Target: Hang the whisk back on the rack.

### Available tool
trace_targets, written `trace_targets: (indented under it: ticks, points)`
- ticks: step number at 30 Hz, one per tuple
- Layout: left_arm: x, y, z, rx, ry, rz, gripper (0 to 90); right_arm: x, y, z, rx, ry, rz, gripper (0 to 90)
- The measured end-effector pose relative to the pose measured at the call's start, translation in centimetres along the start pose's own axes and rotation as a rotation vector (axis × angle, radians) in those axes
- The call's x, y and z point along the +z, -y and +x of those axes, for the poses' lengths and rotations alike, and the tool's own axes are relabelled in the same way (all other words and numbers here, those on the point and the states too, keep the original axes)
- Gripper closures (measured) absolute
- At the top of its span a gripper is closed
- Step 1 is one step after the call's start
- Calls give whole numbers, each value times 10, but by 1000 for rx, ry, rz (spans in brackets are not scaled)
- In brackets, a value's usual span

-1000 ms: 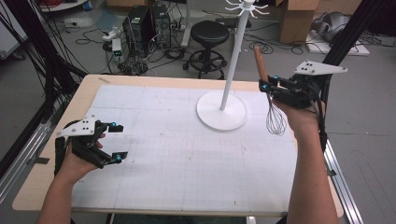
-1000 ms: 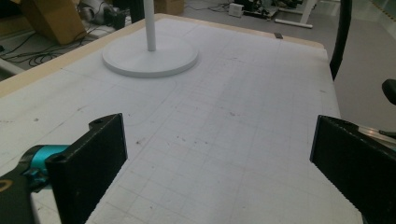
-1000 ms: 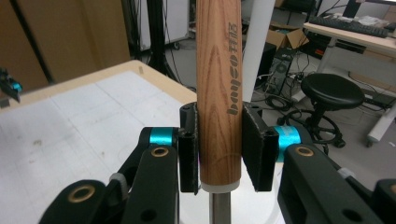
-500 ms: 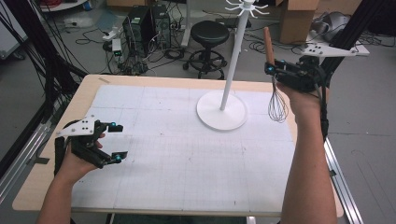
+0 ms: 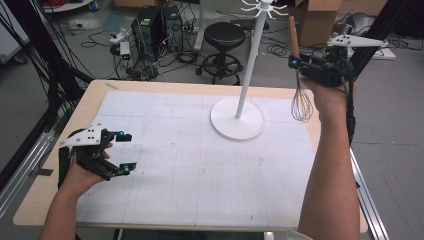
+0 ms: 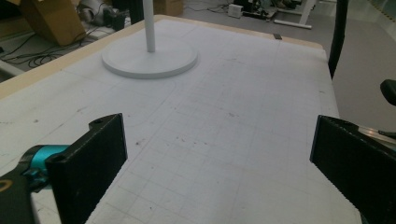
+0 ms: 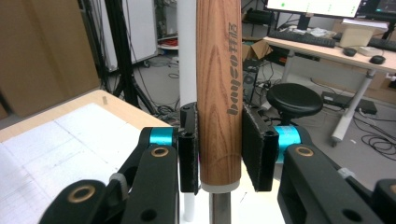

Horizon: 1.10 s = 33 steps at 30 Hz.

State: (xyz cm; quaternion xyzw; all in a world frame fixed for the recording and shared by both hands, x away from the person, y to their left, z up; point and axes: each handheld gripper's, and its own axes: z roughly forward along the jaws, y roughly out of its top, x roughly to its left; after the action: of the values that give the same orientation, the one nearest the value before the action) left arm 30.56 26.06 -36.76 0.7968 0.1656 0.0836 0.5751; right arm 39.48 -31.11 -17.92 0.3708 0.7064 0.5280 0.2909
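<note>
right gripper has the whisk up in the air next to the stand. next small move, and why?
Probably lift a little more and ease toward the white stand: the right gripper clamps the whisk by its wooden handle, wires hanging down, beside and below the hooks. The left gripper rests open.

A light wooden table (image 5: 95, 102) carries a white gridded mat (image 5: 200, 165) that covers nearly all of its top, leaving a bare wood border around the mat's edges. On the mat stands a white stand (image 5: 238, 117) with a round flat base and a thin upright pole, set toward the mat's far right part. The mat shows faint smudges and small dark specks on the near side of the stand's base.
</note>
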Motion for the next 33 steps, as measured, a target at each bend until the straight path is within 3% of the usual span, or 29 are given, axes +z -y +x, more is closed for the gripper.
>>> trace_targets:
  ticks: [12, 22, 33]
  points:
    - [0, 0, -1, 4, 0, 10, 44, 10, -16, -4, 2, 23, 11, 700]
    - [0, 0, -2, 6, 0, 11, 44, 23, -12, 1, -11, 2, 29, 699]
    - [1, 1, -2, 8, 0, 18, 44, 35, -15, 10, -29, 20, 82, 698]
